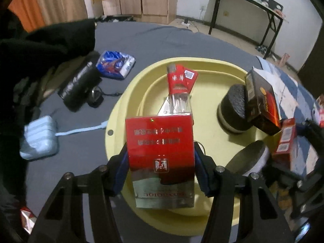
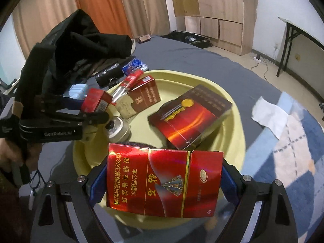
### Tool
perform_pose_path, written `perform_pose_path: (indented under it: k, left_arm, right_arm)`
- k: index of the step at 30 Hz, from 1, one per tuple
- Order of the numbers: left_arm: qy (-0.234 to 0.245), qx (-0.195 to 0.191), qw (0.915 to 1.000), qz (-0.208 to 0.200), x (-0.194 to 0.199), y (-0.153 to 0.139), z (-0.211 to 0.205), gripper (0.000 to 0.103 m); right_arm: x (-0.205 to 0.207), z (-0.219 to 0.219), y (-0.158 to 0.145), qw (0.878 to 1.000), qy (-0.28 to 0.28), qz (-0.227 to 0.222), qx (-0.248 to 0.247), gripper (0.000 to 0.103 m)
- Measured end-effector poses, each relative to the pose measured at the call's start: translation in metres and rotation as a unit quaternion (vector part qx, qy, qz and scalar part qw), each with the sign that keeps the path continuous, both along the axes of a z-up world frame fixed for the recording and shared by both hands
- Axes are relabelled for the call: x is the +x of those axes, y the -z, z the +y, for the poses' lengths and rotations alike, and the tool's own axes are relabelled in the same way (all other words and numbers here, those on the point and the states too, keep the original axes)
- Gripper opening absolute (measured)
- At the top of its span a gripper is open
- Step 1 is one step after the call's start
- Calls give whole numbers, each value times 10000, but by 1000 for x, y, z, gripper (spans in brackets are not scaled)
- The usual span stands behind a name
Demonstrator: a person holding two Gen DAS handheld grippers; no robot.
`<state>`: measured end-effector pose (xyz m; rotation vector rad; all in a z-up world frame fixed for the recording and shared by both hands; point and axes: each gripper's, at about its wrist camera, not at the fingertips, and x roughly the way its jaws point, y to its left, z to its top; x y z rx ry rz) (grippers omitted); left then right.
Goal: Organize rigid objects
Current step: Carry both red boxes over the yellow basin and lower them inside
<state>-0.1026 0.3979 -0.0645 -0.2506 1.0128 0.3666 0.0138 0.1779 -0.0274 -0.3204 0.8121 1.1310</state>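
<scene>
My left gripper (image 1: pixel 161 162) is shut on a red and silver cigarette pack (image 1: pixel 161 151), held over the near rim of the yellow basin (image 1: pixel 218 68). It also shows in the right wrist view (image 2: pixel 93 103) at the basin's left rim. My right gripper (image 2: pixel 164 182) is shut on a wide red cigarette pack (image 2: pixel 164 182) above the basin's (image 2: pixel 228 95) near edge. Inside the basin lie a dark red box (image 2: pixel 188 115), a brown and white pack (image 2: pixel 141 99), red packs (image 1: pixel 181 79) and a round tin (image 2: pixel 117 129).
The basin sits on a grey-sheeted bed. Left of it lie a black bottle (image 1: pixel 79 85), a blue snack bag (image 1: pixel 115 63), a light blue case (image 1: pixel 38 137) and black clothing (image 1: pixel 46 40). A blue checked cloth (image 2: pixel 293 151) and white paper (image 2: pixel 269 115) lie right.
</scene>
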Motion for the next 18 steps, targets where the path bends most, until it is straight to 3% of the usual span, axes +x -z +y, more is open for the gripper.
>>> perform_pose_path:
  k: [5,9,11,18]
  left_arm:
    - [-47,-75,10000,-38,4,3,5,64]
    - [-135,-364,9989,-247,-3,0,8,87]
    - [-134,-288,9989,-345,-5,-8,5,101]
    - [-174,-382,9964,-731,1,-49,0,103]
  right_arm:
    - [6,19,16,9998,8,79,157,93]
    - [9,28,22,9995,15,261,187,102]
    - [7,30,21,9996,38,219,185,103]
    - [-3,-2,10,9977,211,237,605,103]
